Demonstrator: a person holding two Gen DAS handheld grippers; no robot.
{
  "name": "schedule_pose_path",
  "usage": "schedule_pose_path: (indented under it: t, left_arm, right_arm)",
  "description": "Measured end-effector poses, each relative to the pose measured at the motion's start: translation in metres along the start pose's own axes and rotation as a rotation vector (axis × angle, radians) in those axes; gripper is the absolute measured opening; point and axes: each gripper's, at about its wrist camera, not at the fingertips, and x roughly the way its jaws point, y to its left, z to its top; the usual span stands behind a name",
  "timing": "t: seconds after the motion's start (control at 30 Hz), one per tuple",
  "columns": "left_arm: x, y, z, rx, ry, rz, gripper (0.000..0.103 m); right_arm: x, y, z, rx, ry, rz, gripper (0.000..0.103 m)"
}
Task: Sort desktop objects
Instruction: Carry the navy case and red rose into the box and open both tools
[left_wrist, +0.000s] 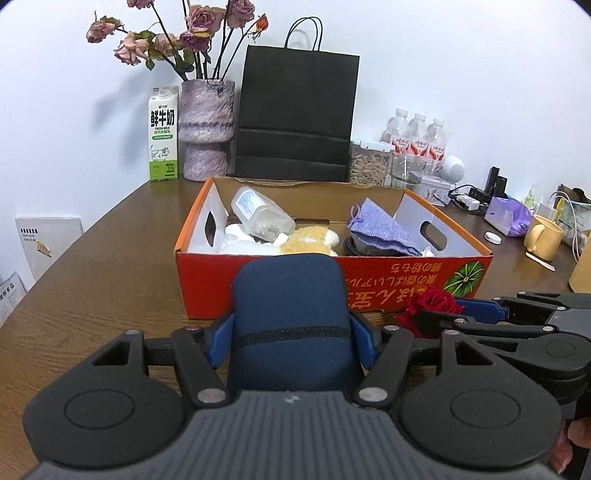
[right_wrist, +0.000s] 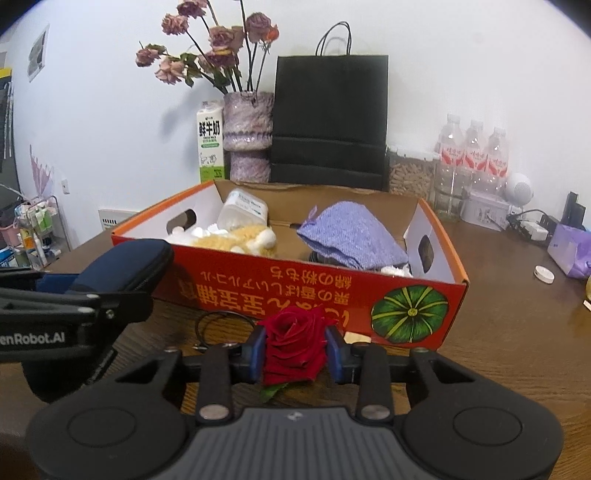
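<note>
Left wrist view first: my left gripper (left_wrist: 291, 332) fills the lower half of the frame, its blue fingers (left_wrist: 218, 343) pressed against both sides of a navy zip pouch (left_wrist: 290, 314), which stands up between them at lower centre. Behind it, across the middle of the frame, sits the red cardboard box (left_wrist: 369, 291) on the brown wooden table (left_wrist: 110, 277). Inside the box I see a clear plastic jar (left_wrist: 258, 214) tipped over at the left, a tan plush toy (left_wrist: 310, 240) in the middle and a purple knit cloth (left_wrist: 380, 229) at the right. At the right edge my right gripper (left_wrist: 439, 314) reaches in from the side with a red rose (left_wrist: 436, 302) in it.

From the right wrist view, my right gripper (right_wrist: 295, 350) sits at lower centre, jaws drawn narrow, both blue pads (right_wrist: 256, 350) squeezing the red rose (right_wrist: 291, 343); a green leaf (right_wrist: 271, 391) pokes out under it. The rose is just in front of the red cardboard box (right_wrist: 295, 291), outside it. A thin black loop (right_wrist: 218, 326) lies on the table (right_wrist: 498, 350) to the left of the rose. At the left edge of this frame my left gripper (right_wrist: 55, 291) shows with the navy zip pouch (right_wrist: 125, 266).

Along the wall at the top stand a black paper bag (left_wrist: 295, 118), a purple vase (left_wrist: 207, 129) of dried roses and a milk carton (left_wrist: 163, 136).
</note>
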Motion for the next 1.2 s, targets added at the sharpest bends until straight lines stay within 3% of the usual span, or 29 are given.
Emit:
schedule_pose_path:
  t: [0.8,1.2]
  left_arm:
    - [-0.007,-0.005,0.018,0.019,-0.056,-0.002,0.065]
    - [-0.001,-0.016,0.061,0.02,-0.163,-0.02,0.064]
  right_arm:
    - [-0.02,0.007,0.02,-0.029,-0.079,0.01,0.032]
    - [-0.023,-0.007,0.053,-0.014,-0.165,-0.014,0.032]
